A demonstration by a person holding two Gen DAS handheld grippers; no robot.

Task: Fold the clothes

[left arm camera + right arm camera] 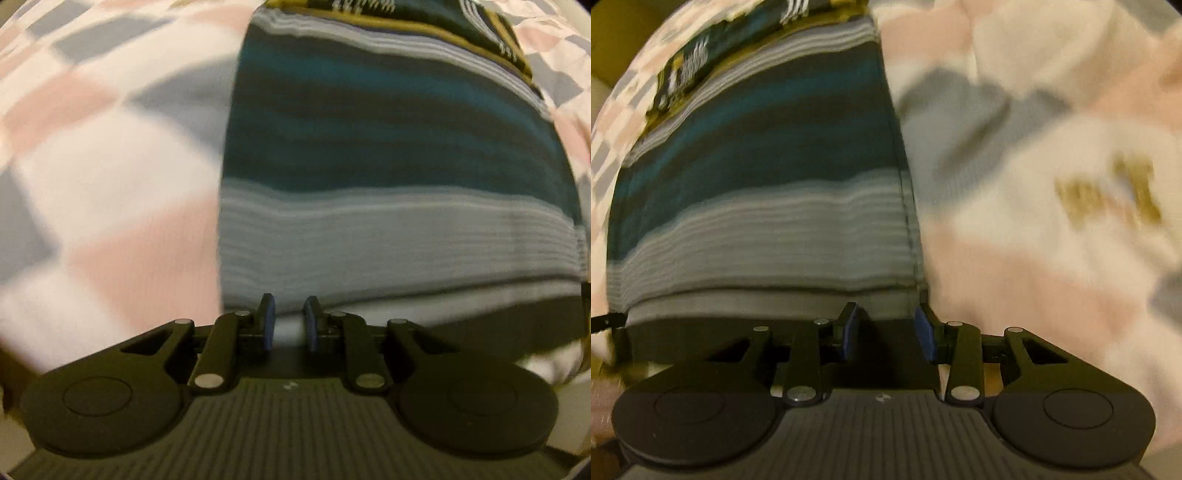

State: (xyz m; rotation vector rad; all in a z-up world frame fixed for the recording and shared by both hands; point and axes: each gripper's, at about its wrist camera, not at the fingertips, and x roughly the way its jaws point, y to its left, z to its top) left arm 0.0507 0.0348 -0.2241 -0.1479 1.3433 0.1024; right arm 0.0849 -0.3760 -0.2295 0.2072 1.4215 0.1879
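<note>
A striped garment (388,147) with teal, black and grey bands and an olive-edged far end lies stretched away from me on a checkered bedspread (110,166). My left gripper (290,317) sits at the garment's near hem, close to its left corner. Its blue pads (269,325) are drawn close together with pale cloth between them. In the right wrist view the same garment (768,166) fills the left half. My right gripper (886,325) is at the near right corner, narrowed on a dark fold of the hem. Both views are blurred by motion.
The pink, white and grey checkered bedspread (1034,147) surrounds the garment on both sides, rumpled on the right. An olive smear (1108,195) shows on it in the right wrist view.
</note>
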